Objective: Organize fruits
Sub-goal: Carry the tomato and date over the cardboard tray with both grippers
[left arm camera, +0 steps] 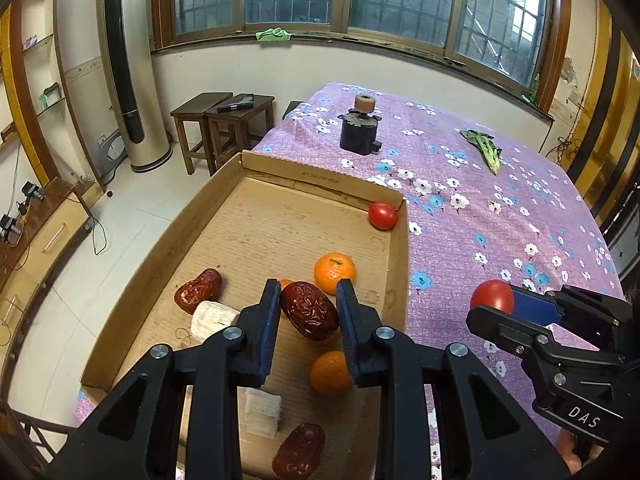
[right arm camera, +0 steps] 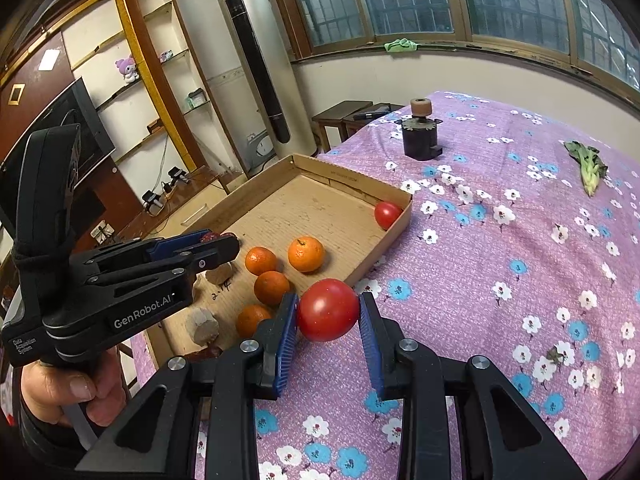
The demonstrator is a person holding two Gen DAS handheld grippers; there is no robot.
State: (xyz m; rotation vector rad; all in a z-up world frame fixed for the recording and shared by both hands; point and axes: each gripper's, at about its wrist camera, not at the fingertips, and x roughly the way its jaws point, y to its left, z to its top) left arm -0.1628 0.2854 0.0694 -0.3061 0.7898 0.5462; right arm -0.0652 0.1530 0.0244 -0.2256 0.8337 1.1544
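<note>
My left gripper (left arm camera: 308, 312), clamped on a wrinkled dark-red date (left arm camera: 309, 310), hangs over the shallow cardboard tray (left arm camera: 320, 176), while my right gripper (right arm camera: 328, 320), pinching a round red tomato (right arm camera: 328, 309), sits outside it, the tray at ten o'clock.
</note>
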